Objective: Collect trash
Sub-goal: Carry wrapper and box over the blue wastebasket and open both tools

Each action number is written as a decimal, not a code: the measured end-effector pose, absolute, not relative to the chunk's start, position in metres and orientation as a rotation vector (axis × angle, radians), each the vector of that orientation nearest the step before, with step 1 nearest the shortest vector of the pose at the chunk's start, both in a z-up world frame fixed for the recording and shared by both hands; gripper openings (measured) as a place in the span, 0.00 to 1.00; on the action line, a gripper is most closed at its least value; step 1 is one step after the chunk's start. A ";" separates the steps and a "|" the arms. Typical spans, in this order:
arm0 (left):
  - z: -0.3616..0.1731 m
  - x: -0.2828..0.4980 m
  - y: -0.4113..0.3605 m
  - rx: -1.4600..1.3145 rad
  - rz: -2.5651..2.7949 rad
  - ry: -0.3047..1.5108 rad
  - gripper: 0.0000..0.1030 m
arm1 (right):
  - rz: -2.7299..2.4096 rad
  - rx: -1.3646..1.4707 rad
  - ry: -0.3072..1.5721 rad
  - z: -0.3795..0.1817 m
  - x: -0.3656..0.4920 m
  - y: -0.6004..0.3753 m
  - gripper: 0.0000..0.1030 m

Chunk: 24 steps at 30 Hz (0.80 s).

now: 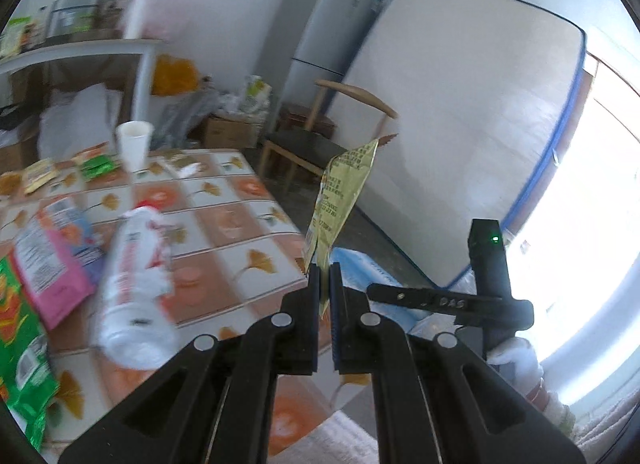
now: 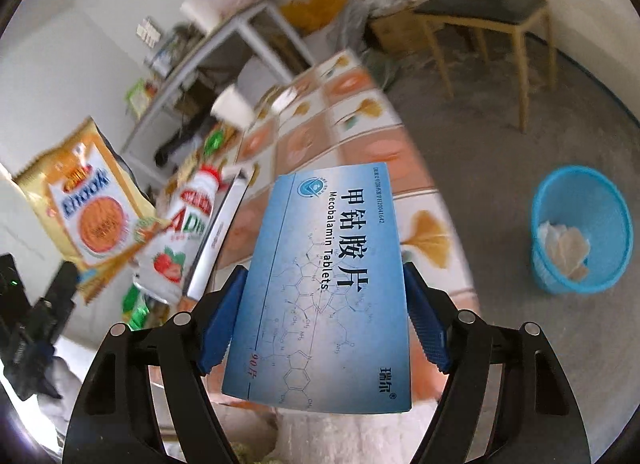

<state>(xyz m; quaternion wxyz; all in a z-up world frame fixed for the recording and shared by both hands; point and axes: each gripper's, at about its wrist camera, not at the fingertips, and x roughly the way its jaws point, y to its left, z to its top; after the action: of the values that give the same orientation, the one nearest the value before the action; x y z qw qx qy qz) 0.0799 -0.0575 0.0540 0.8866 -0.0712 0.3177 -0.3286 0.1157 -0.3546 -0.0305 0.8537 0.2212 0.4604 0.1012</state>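
Blue box (image 2: 324,288) sits clamped in the right gripper (image 2: 324,324); left gripper (image 1: 325,284) pinches a wrapper (image 1: 340,187). Carry both over the bin (image 2: 560,199), lower right, before releasing.

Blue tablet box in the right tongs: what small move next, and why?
Probably carry the blue tablet box right and down toward the blue bin on the floor. The right tongs already clamp it, and the bin sits open beside the table.
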 end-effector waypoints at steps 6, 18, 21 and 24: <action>0.054 0.102 -0.131 -0.090 -0.829 0.695 0.04 | 0.044 0.623 0.877 -0.020 0.080 -0.436 0.70; -0.019 0.173 -0.299 0.028 -0.952 1.030 0.05 | -0.160 0.965 0.866 -0.081 0.051 -0.555 0.70; -0.041 0.184 -0.337 0.092 -0.948 1.072 0.05 | -0.167 1.042 0.882 -0.103 0.064 -0.577 0.70; -0.058 0.196 -0.364 0.117 -0.946 1.100 0.05 | -0.186 1.080 0.892 -0.120 0.089 -0.597 0.70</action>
<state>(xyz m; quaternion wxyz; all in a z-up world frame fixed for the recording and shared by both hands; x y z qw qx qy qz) 0.1956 -0.3640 -0.0581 0.7466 0.0536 0.5029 -0.4322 0.0889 -0.5974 -0.1203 0.7605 0.4962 0.4099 -0.0857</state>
